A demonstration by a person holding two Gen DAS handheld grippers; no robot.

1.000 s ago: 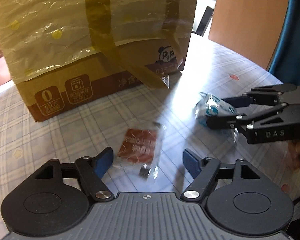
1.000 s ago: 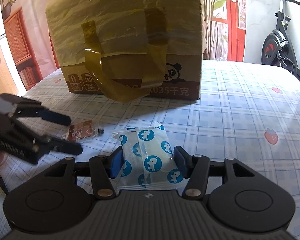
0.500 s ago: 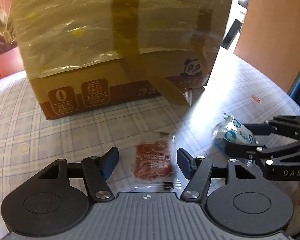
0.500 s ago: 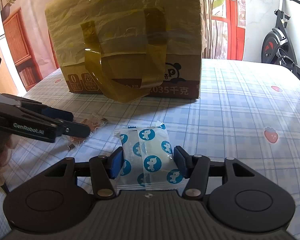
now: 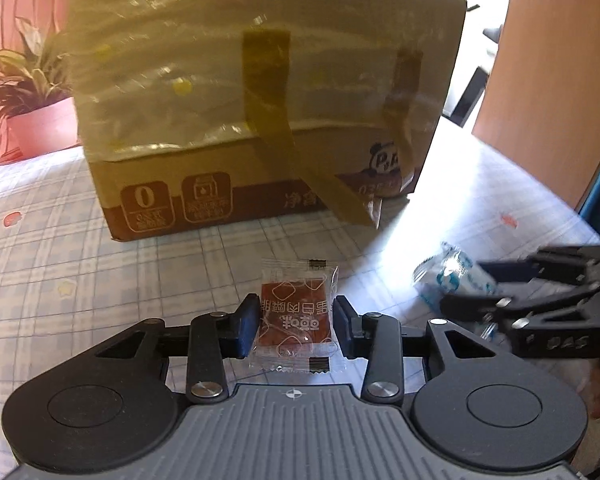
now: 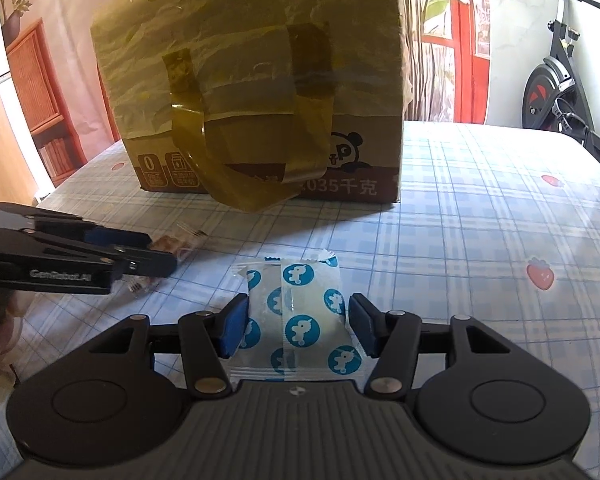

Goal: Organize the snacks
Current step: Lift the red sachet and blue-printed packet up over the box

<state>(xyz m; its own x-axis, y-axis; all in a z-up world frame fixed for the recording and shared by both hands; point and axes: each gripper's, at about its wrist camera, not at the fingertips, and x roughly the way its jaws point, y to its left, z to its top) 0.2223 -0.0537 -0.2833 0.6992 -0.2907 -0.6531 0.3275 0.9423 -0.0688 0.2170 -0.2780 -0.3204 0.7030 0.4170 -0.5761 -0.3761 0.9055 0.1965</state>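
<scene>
A small red snack packet (image 5: 292, 300) in clear wrap lies on the checked tablecloth, and my left gripper (image 5: 296, 322) is shut on it, a blue pad pressing each long side. In the right wrist view the same gripper (image 6: 156, 256) comes in from the left with the red packet (image 6: 174, 245) at its tips. My right gripper (image 6: 296, 324) is shut on a white packet with blue round prints (image 6: 302, 300), which sticks out ahead of the pads. From the left wrist view, that right gripper (image 5: 462, 286) holds the white packet (image 5: 448, 276) at the right.
A large cardboard box (image 6: 380, 160) with a yellow plastic bag (image 6: 260, 60) draped over it stands on the table (image 6: 480, 220) just behind both packets. A potted plant (image 5: 32, 92) is at the far left, an exercise bike (image 6: 556, 80) at the far right.
My left gripper rolled to line up with the red packet, moved over it, and its jaws closed onto the packet's sides. The right gripper and its white packet stayed put.
</scene>
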